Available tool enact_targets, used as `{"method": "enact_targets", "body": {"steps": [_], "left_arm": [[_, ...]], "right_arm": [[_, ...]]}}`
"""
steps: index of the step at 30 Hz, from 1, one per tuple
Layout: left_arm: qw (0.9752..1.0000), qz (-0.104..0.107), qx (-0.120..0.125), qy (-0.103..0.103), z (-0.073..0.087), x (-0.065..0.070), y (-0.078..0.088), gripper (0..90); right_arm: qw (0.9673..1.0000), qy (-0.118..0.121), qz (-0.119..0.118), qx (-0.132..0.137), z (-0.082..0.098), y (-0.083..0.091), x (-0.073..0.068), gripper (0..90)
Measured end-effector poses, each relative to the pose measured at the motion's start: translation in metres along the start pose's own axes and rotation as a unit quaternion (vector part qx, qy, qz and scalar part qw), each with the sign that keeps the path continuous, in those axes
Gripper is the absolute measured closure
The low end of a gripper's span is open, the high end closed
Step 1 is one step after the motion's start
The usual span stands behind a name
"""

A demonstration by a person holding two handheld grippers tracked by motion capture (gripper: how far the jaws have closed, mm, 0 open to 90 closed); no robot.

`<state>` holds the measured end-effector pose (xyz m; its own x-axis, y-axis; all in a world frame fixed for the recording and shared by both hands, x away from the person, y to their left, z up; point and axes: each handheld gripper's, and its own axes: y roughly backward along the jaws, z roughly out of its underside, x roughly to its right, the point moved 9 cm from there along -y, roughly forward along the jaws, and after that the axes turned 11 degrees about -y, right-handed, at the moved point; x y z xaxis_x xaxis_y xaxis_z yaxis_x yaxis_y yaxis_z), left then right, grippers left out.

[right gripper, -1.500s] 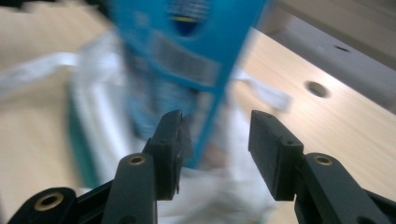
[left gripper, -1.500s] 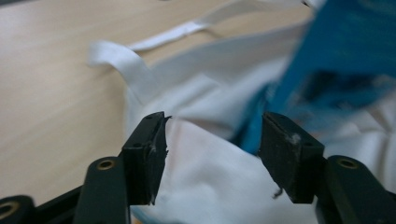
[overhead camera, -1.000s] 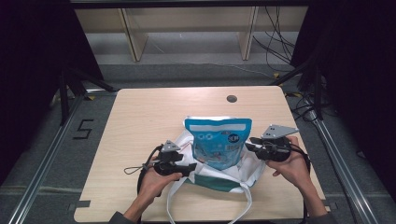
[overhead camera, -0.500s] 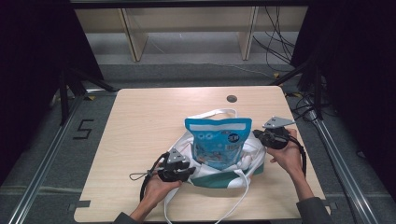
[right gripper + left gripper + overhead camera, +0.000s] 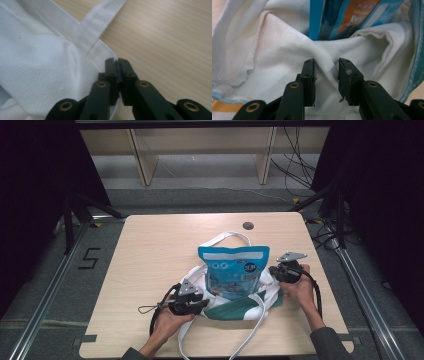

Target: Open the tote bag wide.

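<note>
Broadly: wooden table point(image 5: 150, 250), pale top, small dark grommet point(image 5: 248, 225) near its far edge. On the near half of it lies a white tote bag point(image 5: 210, 281) with a teal panel and long white straps point(image 5: 252, 330); one strap loops beyond the bag toward the grommet, the others trail to the near table edge. A blue snack pouch point(image 5: 234, 270) stands in the bag's mouth, upright, most of it above the cloth. From the left gripper view the pouch's blue and orange edges show just beyond the white fabric.

Left gripper point(image 5: 202, 306), at the bag's near-left edge, held in the person's left hand point(image 5: 167, 320). Its jaws are partly closed, with a raised fold of white cloth pinched between the pads; the cloth puckers toward the pinch. Clamped on the bag.

Right gripper point(image 5: 272, 271), at the bag's right edge, held in the right hand point(image 5: 300, 290), grey three-cornered plate on top. Its jaws have just been opening a little, yet the right gripper view shows them nearly together with a thin dark sliver between the pads. They sit at the bag's hem, bare table beside. Whether the hem is actually gripped I cannot tell.
</note>
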<state>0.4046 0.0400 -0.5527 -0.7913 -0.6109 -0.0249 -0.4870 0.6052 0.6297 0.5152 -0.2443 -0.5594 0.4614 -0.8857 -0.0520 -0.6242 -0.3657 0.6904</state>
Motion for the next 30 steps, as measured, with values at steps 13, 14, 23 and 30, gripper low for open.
{"method": "enact_targets", "body": {"steps": [13, 14, 23, 30], "left_arm": [[0.9971, -0.044, 0.062, 0.001, -0.044, -0.034, 0.037, 46.9], [0.9972, -0.055, 0.050, -0.001, -0.045, -0.047, 0.039, 45.8], [0.9976, -0.064, 0.009, 0.024, -0.039, -0.096, 0.007, 44.1], [0.9978, -0.044, 0.008, 0.049, -0.036, -0.101, -0.013, 47.3]], "right_arm": [[0.9964, -0.040, -0.040, 0.064, -0.023, 0.109, -0.041, 46.0], [0.9969, -0.040, -0.044, 0.051, -0.017, 0.111, -0.047, 45.5], [0.9914, -0.024, -0.115, 0.058, -0.006, 0.101, -0.091, 44.7], [0.9808, 0.034, -0.190, 0.027, 0.008, 0.107, -0.132, 43.8]]}}
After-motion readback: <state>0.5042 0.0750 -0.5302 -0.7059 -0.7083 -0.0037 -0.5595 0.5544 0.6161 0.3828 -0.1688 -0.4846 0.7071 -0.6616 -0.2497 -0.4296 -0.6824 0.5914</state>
